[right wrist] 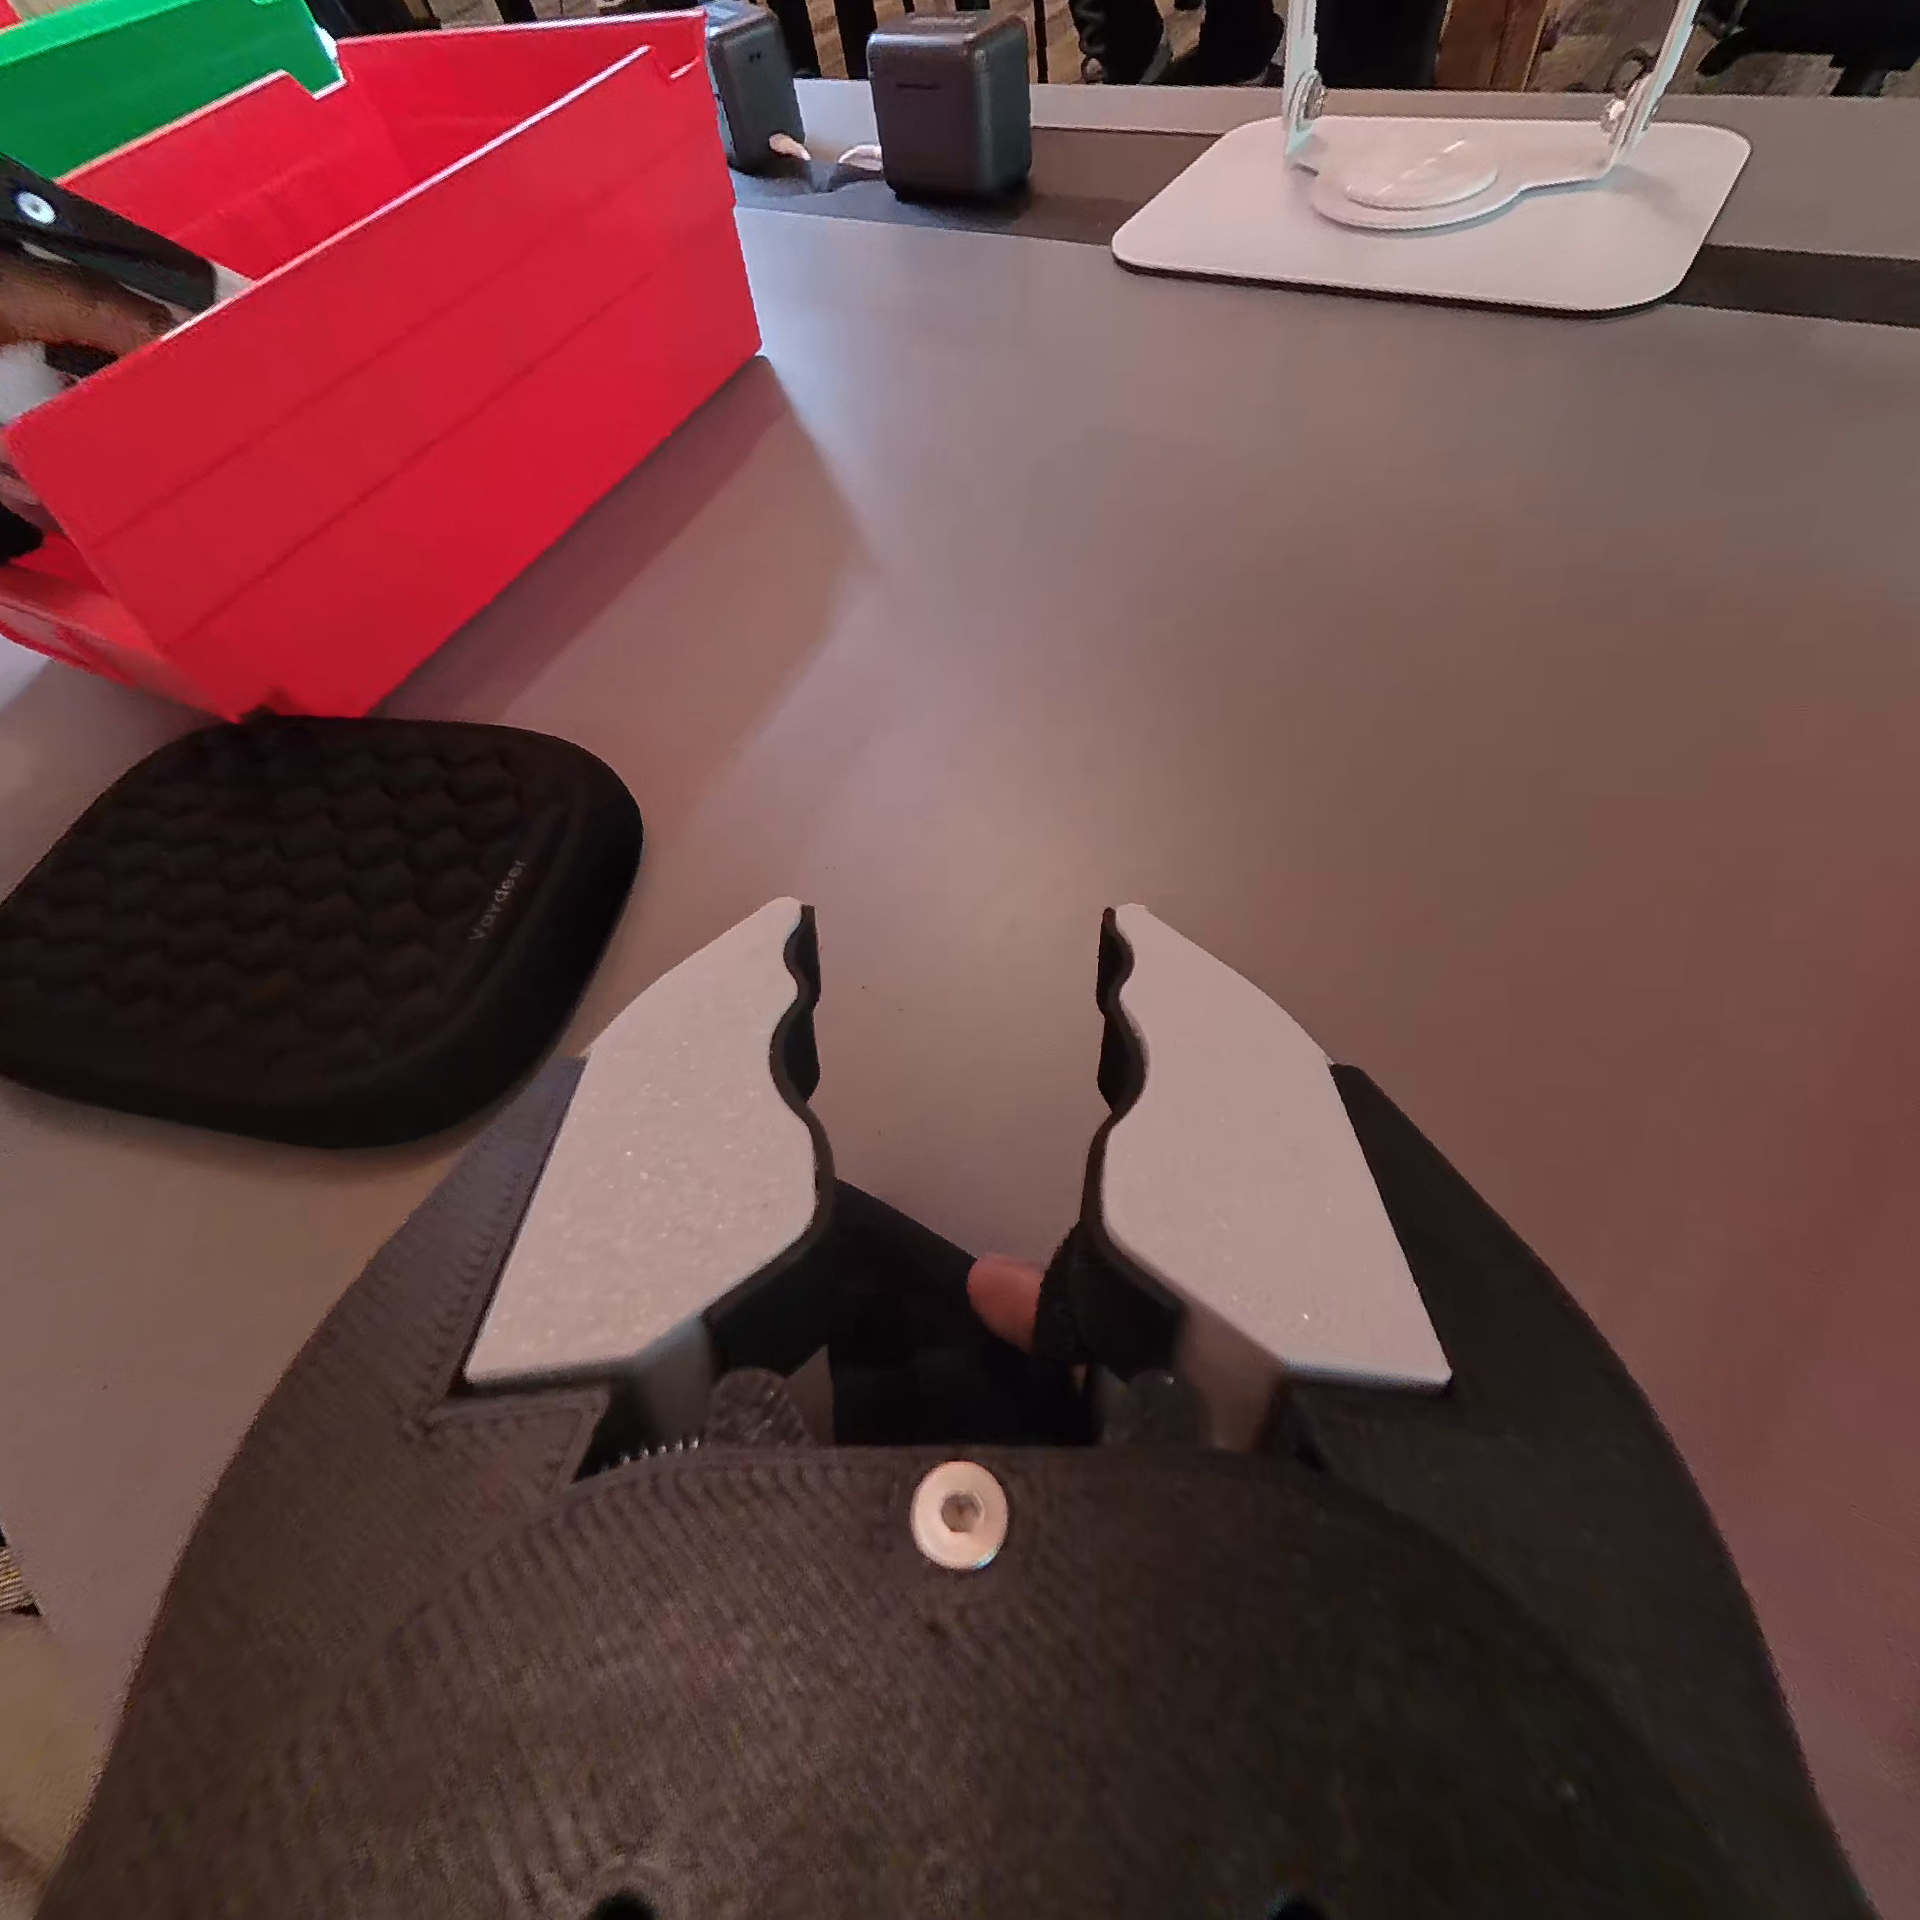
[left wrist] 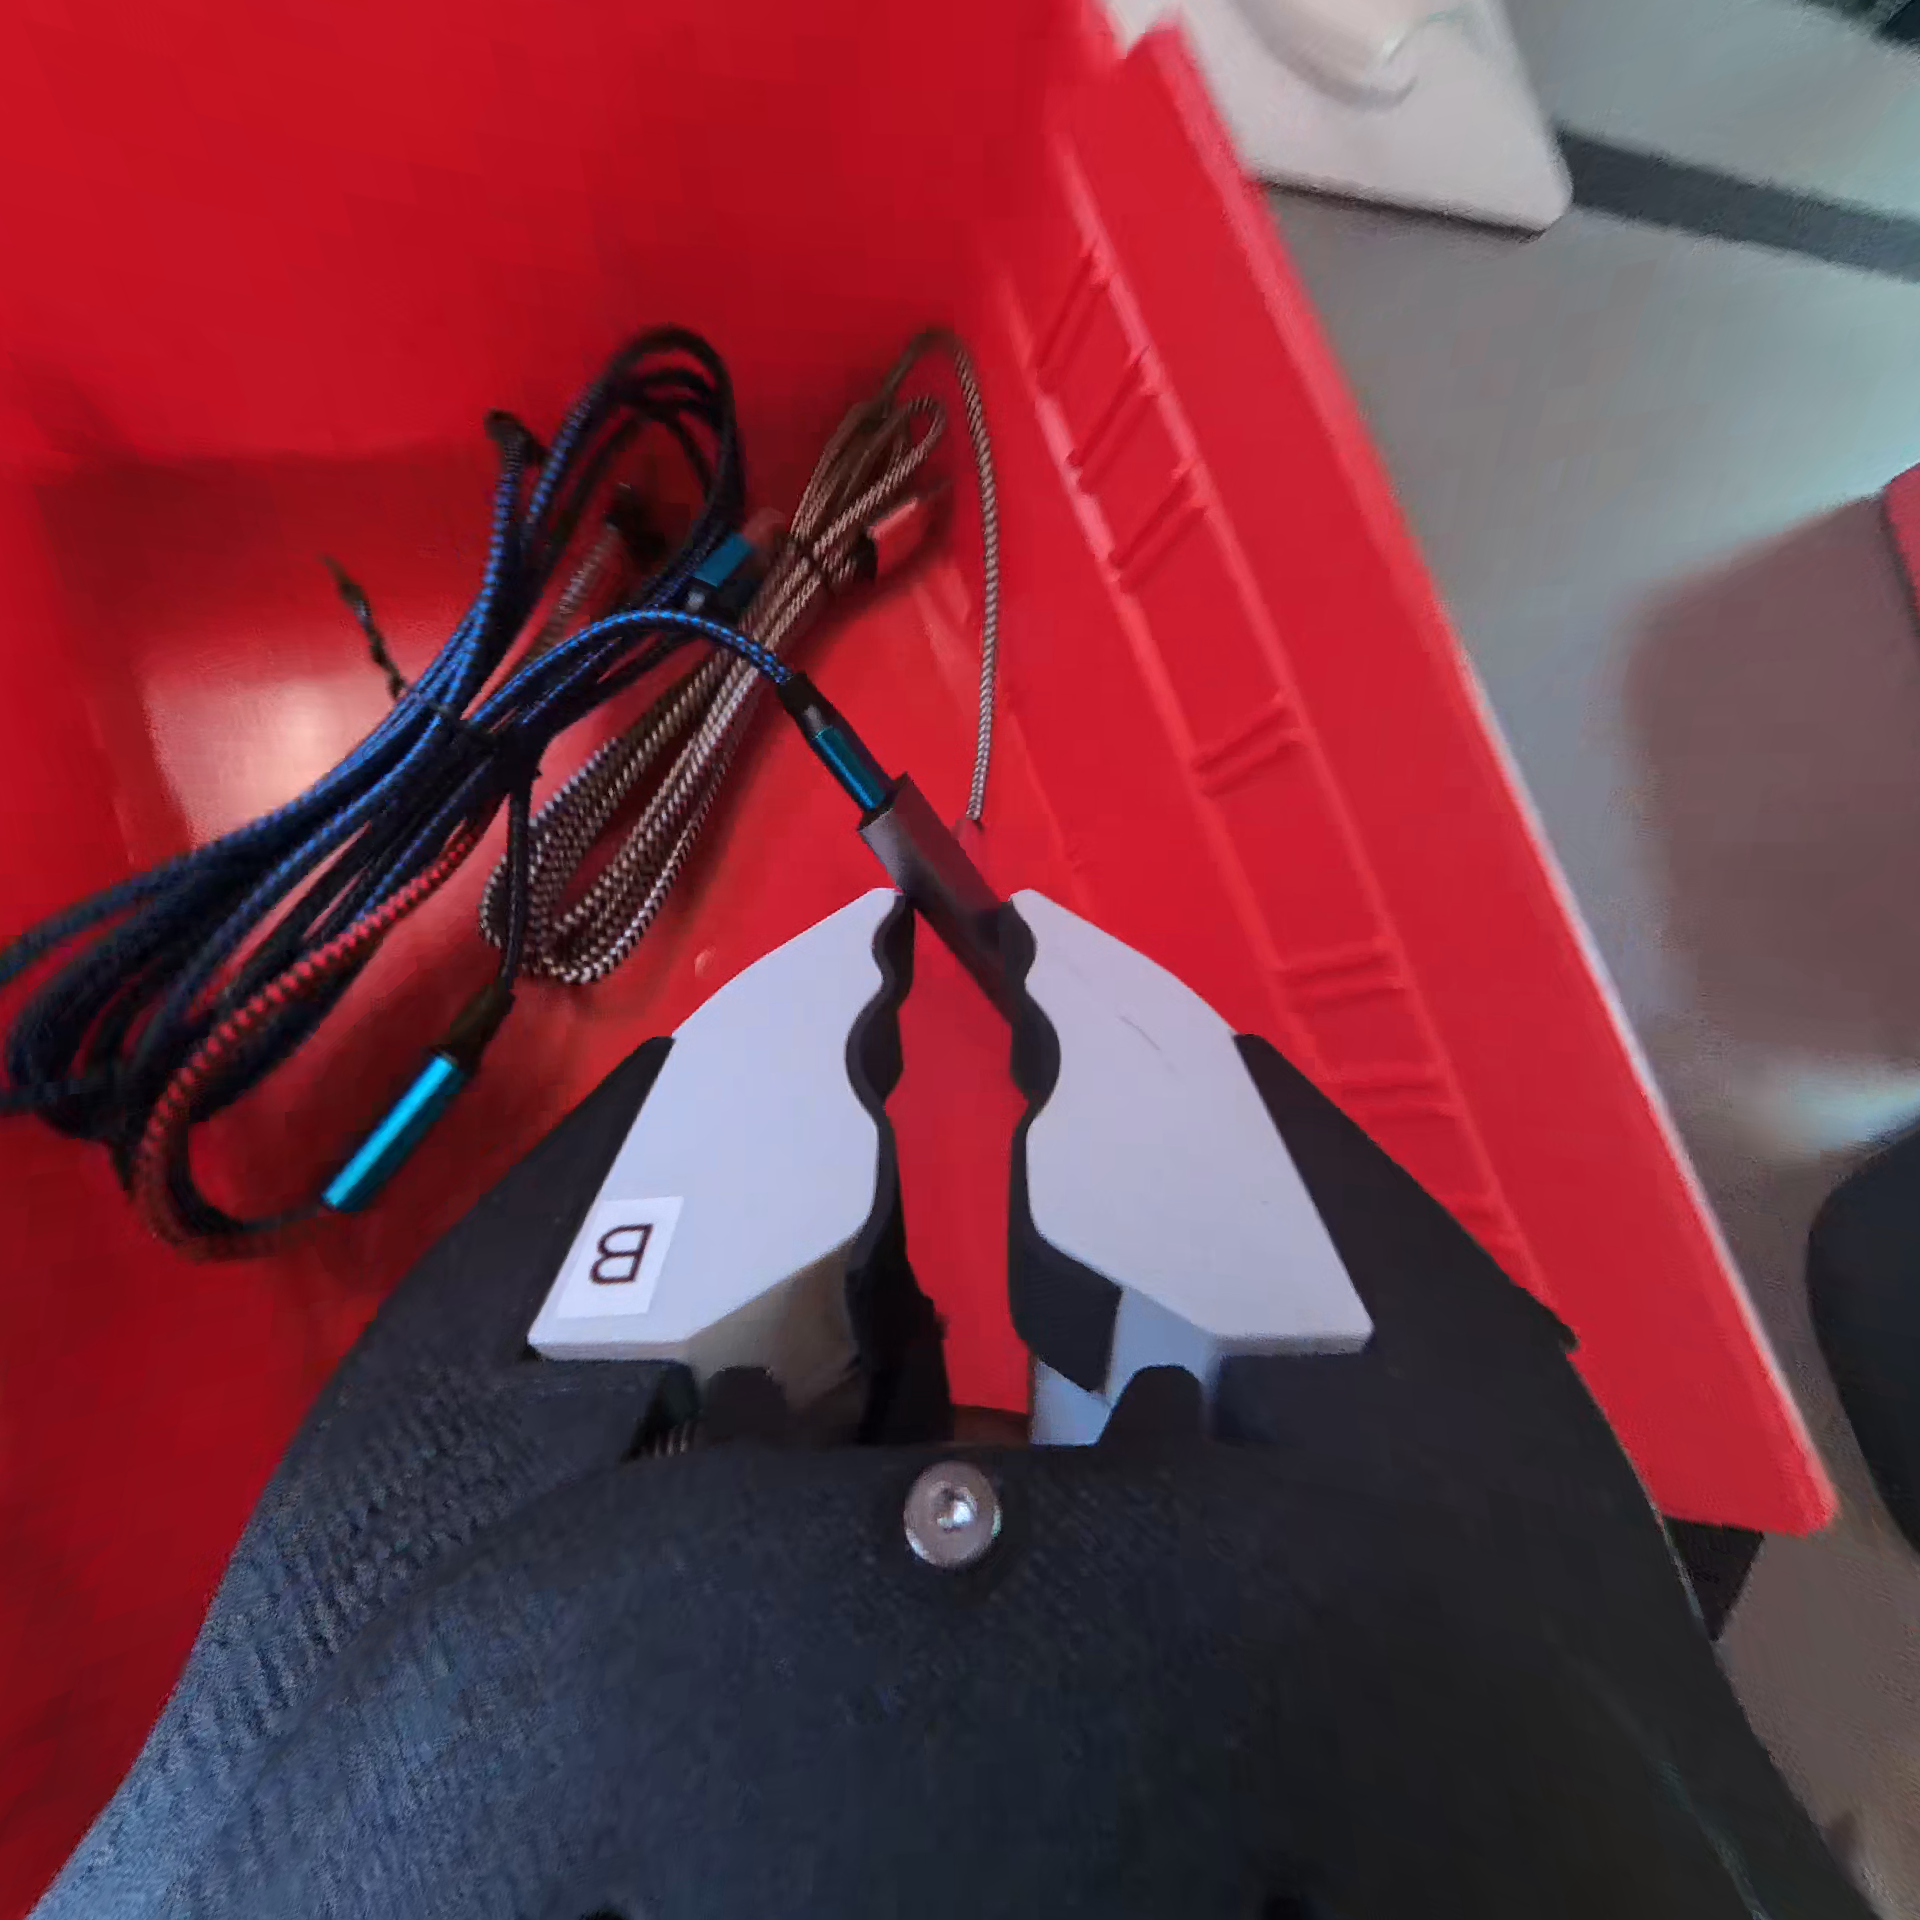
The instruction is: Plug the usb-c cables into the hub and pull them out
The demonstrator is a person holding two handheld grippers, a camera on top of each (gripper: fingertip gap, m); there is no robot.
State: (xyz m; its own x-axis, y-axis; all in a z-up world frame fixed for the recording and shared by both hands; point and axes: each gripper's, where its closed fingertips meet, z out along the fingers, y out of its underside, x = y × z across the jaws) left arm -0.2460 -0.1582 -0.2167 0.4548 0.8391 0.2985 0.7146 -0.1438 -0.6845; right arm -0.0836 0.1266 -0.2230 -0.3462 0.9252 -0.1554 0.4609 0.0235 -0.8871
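Note:
My left gripper [left wrist: 956,909] is inside a red bin [left wrist: 1195,582], shut at its tips on a slim grey hub [left wrist: 928,847] seen edge-on. A blue braided cable [left wrist: 582,665] has its blue connector [left wrist: 847,756] plugged into the hub's far end. A brown-and-white braided cable [left wrist: 985,582] curves down to the hub's right side; its plug is hidden. Bundled blue, red and brown cables lie on the bin floor. My right gripper [right wrist: 958,925] is open and empty above the grey table [right wrist: 1299,675].
In the right wrist view the red bin [right wrist: 416,364] stands at the left with a green bin [right wrist: 156,73] behind it. A black textured pad [right wrist: 301,914] lies in front of it. Two grey cube chargers [right wrist: 945,104] and a white stand base [right wrist: 1434,223] are at the back. My hands' fingertips stand some 35 cm from each other.

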